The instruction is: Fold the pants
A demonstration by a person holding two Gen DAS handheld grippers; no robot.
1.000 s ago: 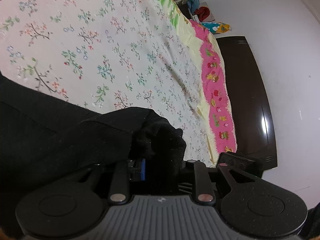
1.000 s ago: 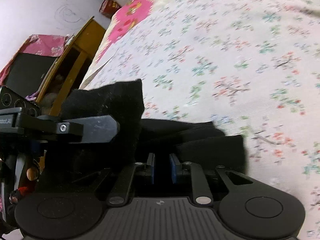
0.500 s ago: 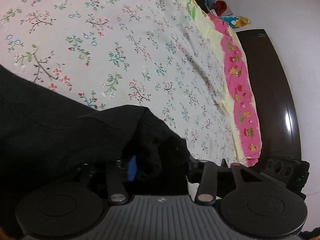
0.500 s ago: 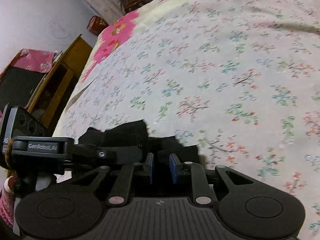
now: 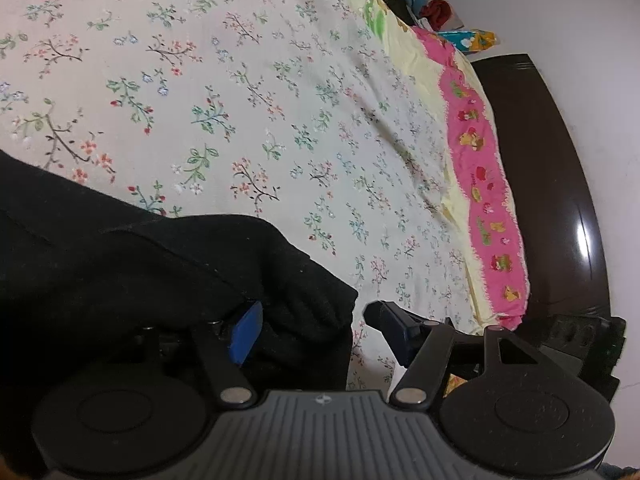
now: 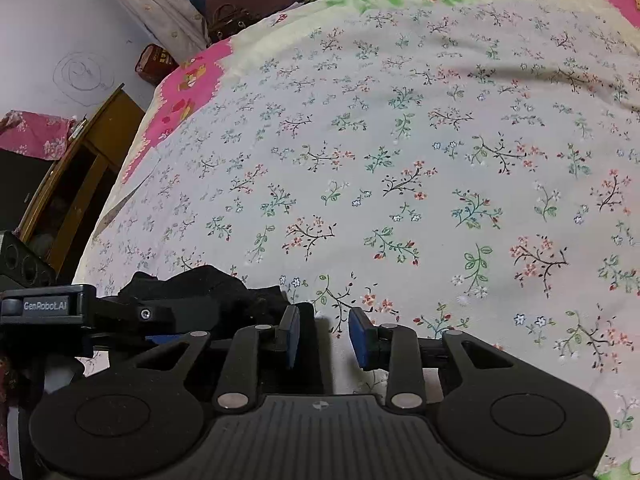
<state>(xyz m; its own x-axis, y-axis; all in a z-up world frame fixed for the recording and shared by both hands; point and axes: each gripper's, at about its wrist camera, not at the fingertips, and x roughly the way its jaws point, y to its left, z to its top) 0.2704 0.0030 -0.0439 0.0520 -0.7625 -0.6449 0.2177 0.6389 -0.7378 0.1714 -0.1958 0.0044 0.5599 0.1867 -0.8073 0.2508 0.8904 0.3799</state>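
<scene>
The left gripper [image 5: 310,326] is opening its jaws, and a bunched corner of the black pants [image 5: 120,264] is sitting loosely between them, draping over the blue pad [image 5: 245,338] of the near-side finger while the other finger is standing clear over the floral bedsheet [image 5: 248,92]. No pad is pressing on the cloth. The rest of the pants is spreading out to that gripper's left and back under its body. Beyond its far finger, a pink-bordered blanket edge [image 5: 486,200] is running along the bed beside a dark wooden bed frame [image 5: 556,184].

The right gripper [image 6: 322,338] is also opening, with only bare sheet showing between its blue pads [image 6: 292,340]. The crumpled end of the pants [image 6: 208,292] is lying just to its left, touching the outer side of its left finger, and the left gripper [image 6: 120,314] is reaching in over that cloth.
</scene>
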